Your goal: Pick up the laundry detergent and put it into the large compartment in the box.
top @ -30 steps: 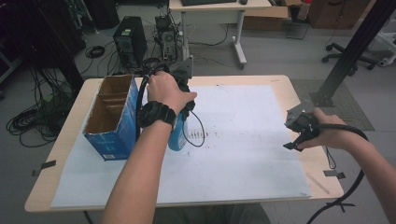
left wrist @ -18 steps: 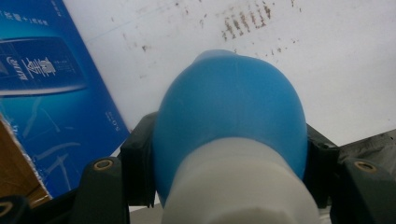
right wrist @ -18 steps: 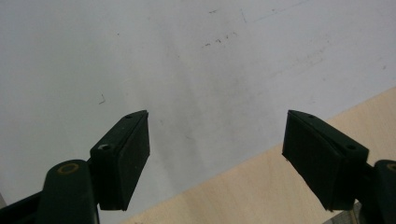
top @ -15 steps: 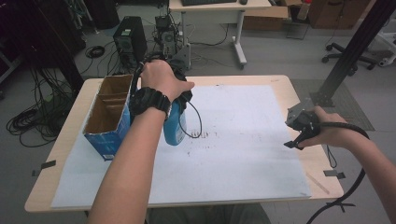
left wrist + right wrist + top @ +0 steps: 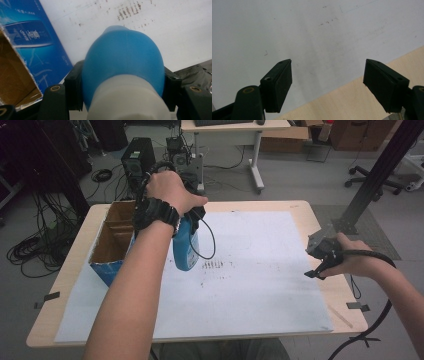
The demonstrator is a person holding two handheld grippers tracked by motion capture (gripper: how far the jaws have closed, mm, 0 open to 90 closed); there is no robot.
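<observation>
Left of centre in the high view, the left hand-held gripper (image 5: 186,220) clamps a blue bottle (image 5: 186,251) just below its white cap (image 5: 127,100), hanging beside the open cardboard box (image 5: 114,240). To do this step well, keep the bottle upright, carry it over the box wall without clipping the rim, and lower it into a free compartment, probably the nearest, though the dividers are hard to read. The right hand-held gripper (image 5: 328,83) idles wide open at the right edge of the tabletop (image 5: 300,207). Count: one bottle, one box, two grippers.
</observation>
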